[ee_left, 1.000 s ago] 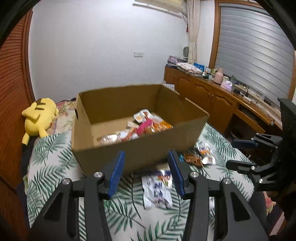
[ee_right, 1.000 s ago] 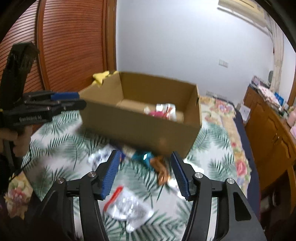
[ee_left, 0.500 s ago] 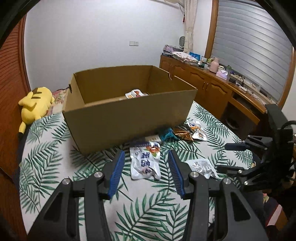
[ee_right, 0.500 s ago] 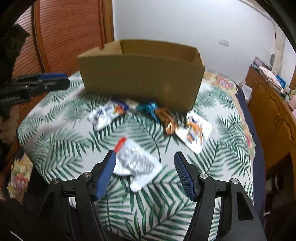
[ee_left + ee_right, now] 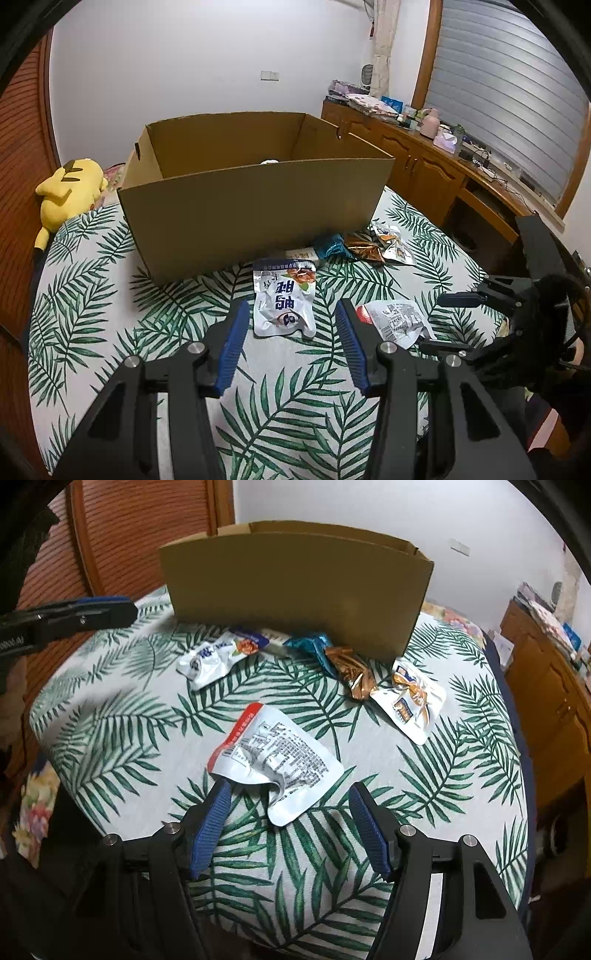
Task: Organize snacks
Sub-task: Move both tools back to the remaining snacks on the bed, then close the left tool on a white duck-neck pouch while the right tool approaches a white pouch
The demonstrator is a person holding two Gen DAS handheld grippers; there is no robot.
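A cardboard box (image 5: pixel 251 206) (image 5: pixel 295 590) stands open on the palm-leaf cloth, and only a scrap of its contents shows over the wall. Several snack packets lie in front of it. A white packet with blue print (image 5: pixel 284 299) (image 5: pixel 214 657) lies just ahead of my left gripper (image 5: pixel 291 308) (image 5: pixel 125 607), which is open and empty. A silver packet with a red edge (image 5: pixel 273 753) (image 5: pixel 399 321) lies between and just beyond the tips of my right gripper (image 5: pixel 289 788) (image 5: pixel 448 321), whose pads stand apart from it. Teal (image 5: pixel 310 646), brown (image 5: pixel 351 668) and white-orange (image 5: pixel 410 701) packets lie by the box.
The round table's cloth (image 5: pixel 92 295) drops off close below both grippers. A yellow plush toy (image 5: pixel 66 188) lies behind the box on the left. A wooden cabinet (image 5: pixel 424 173) with clutter runs along the right wall, and a slatted wooden door (image 5: pixel 129 528) stands behind.
Both grippers have sunk toward the table, so the box's inside has dropped out of sight. The right gripper has come down over the silver packet and its jaws have widened. The left jaws are unchanged.
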